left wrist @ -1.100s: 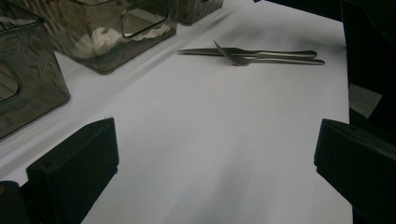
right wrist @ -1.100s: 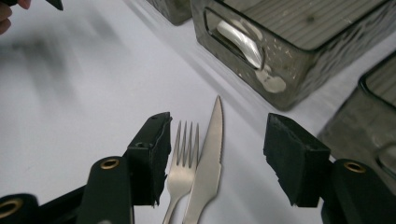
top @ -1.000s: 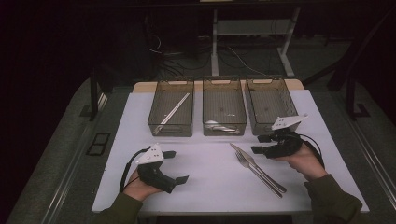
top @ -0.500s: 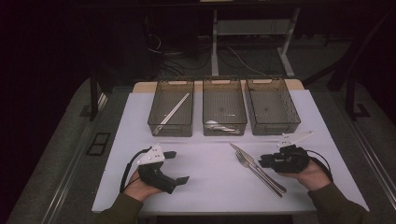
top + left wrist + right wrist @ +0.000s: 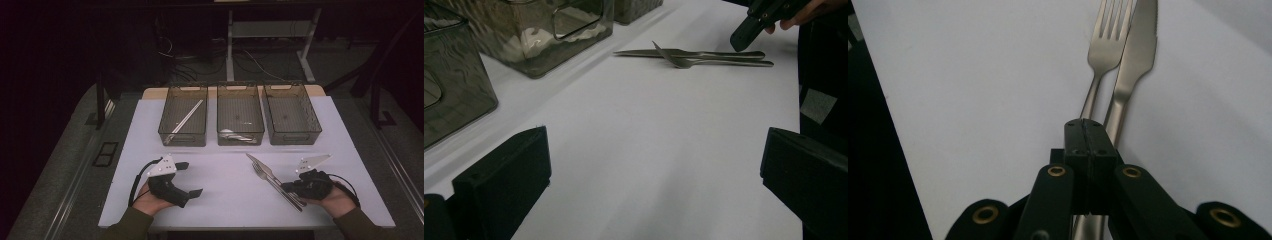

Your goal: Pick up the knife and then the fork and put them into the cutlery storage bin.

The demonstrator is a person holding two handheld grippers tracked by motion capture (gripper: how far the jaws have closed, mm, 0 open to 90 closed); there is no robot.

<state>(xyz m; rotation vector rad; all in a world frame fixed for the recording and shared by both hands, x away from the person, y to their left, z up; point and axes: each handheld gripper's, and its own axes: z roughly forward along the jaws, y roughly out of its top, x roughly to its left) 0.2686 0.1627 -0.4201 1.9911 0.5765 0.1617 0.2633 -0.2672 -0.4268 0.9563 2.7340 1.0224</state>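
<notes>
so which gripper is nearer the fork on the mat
Right. The right gripper sits at the handle end of the fork, jaws together over the handle. The left gripper rests across the white mat, well apart from the fork, jaws wide open.

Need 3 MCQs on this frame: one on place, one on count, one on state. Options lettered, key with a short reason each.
1. Where do the steel fork and steel knife lie?
A. on the white tabletop
B. in the right bin
C. on the floor

2. How many clear smoky plastic bins stand in the row?
A. two
B. three
C. four

3. How do the left gripper jaws stand?
A. shut together
B. clamped on a spoon
C. wide apart with nothing between them

Key: 1 A, both lie side by side on the tabletop before the right gripper; 2 B, the high view shows three bins; 3 C, the left gripper view shows bare tabletop between its jaws.
</notes>
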